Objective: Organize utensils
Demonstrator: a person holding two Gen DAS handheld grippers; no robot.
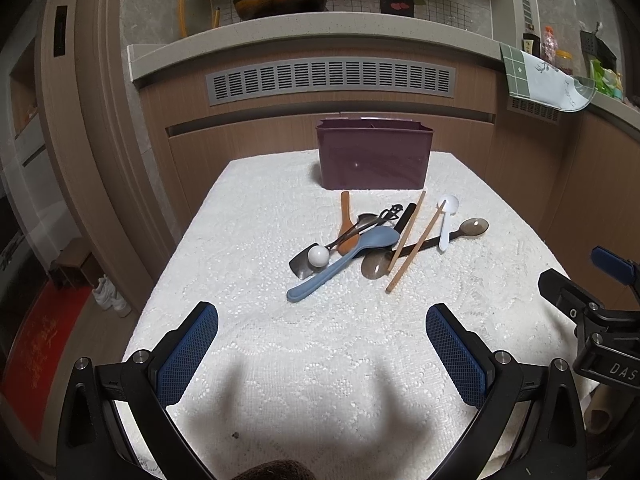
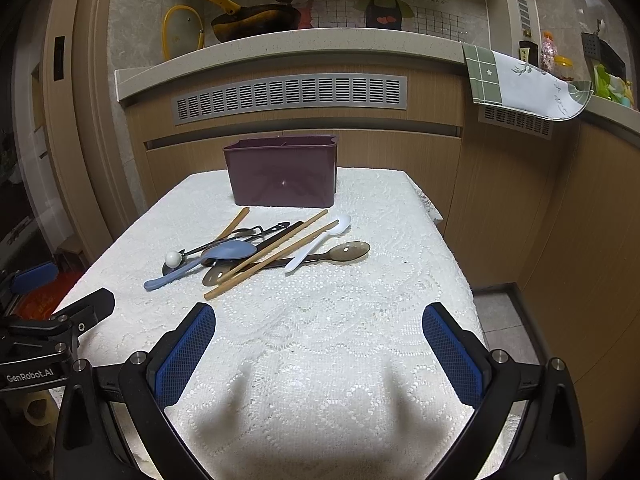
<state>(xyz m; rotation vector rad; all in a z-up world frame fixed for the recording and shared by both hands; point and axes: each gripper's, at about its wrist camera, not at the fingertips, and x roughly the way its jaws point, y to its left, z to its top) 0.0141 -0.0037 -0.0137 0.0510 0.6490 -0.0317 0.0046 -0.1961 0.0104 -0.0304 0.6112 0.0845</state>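
Note:
A pile of utensils lies mid-table: a blue rice spoon [image 1: 340, 260] [image 2: 208, 260], two wooden chopsticks [image 1: 412, 240] [image 2: 272, 252], a white spoon [image 1: 446, 220] [image 2: 320, 240], a smoky translucent spoon [image 1: 474, 227] [image 2: 348, 251], a wooden spoon [image 1: 346, 224] and a white-balled metal tool [image 1: 319, 256] [image 2: 173, 258]. A dark purple holder box [image 1: 374, 156] [image 2: 282, 172] stands behind them. My left gripper [image 1: 322, 344] and right gripper [image 2: 319, 344] are both open and empty, above the near cloth, well short of the pile.
The table wears a white lace cloth [image 1: 260, 320] [image 2: 340, 320]. Wooden cabinets and a counter [image 1: 320, 32] rise behind it. The table's right edge [image 2: 460, 272] drops to the floor. The right gripper's body shows at the left wrist view's right edge [image 1: 592, 312].

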